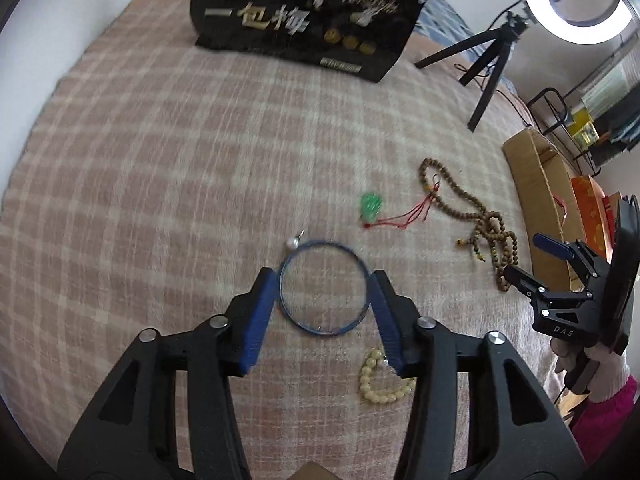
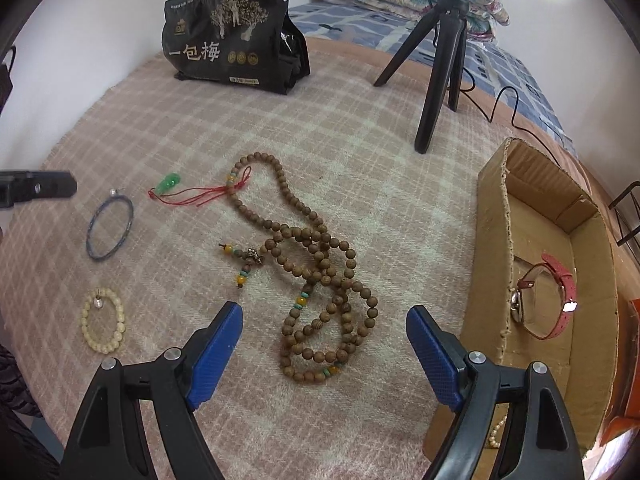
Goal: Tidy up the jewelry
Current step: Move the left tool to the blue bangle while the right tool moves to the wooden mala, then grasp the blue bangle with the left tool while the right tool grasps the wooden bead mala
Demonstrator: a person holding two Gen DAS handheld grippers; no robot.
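while your left tool point(image 1: 324, 280) sits spread around the bangle point(image 1: 323, 288), one pad on each side of the ring, you cannot tell if they touch it. the bangle lies flat on the bed point(image 1: 160, 160), with a pearl point(image 1: 293, 243) at its far rim. your right tool point(image 2: 324, 320) hangs open above the wooden beads point(image 2: 320, 280). the cream bracelet point(image 2: 103, 326) is near the bed's front-left, the pendant point(image 2: 170, 181) beyond the bangle, and the watch point(image 2: 548, 300) in the box point(image 2: 492, 240) by the right edge.
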